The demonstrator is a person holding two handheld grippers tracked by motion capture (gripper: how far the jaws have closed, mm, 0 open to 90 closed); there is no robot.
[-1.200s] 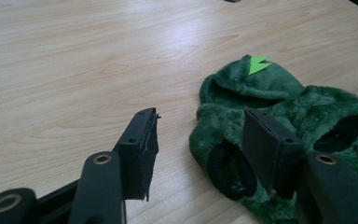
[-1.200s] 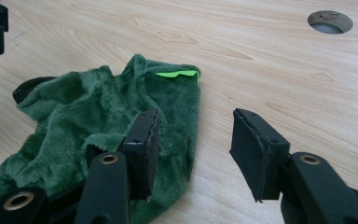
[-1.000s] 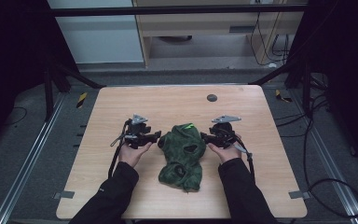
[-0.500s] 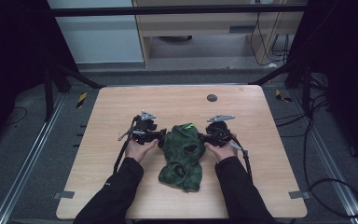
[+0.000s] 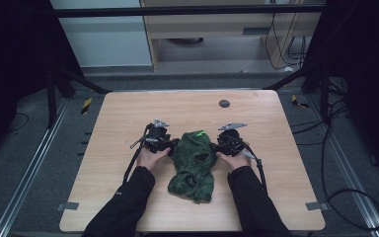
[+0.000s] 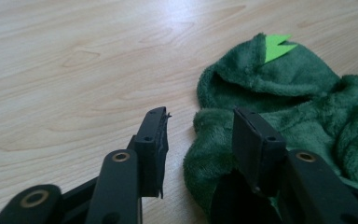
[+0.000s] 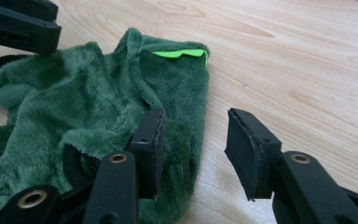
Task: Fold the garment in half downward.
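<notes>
A crumpled dark green plush garment (image 5: pixel 193 164) with a bright green tag (image 5: pixel 199 133) lies mid-table. My left gripper (image 5: pixel 171 144) sits at its left edge, jaws open. In the left gripper view the garment (image 6: pixel 289 107) lies under the right jaw, and the open gripper (image 6: pixel 200 128) straddles its edge. My right gripper (image 5: pixel 216 146) rests at the garment's right edge, also open. In the right gripper view the plush garment (image 7: pixel 74 112) lies under the left jaw of that gripper (image 7: pixel 196 130), while the right jaw stands over bare wood. The left gripper (image 7: pixel 21 21) shows at the upper left there.
The wooden table (image 5: pixel 128 118) has a small dark round disc (image 5: pixel 224 103) near its far edge. Both forearms in black sleeves (image 5: pixel 128 197) come in from the near edge. Cables (image 5: pixel 259 170) trail from the grippers. Dark floor and metal rails surround the table.
Both grippers have moved inward to the garment's upper edges, and their jaws now straddle the fabric. The garment lies about where it was.
</notes>
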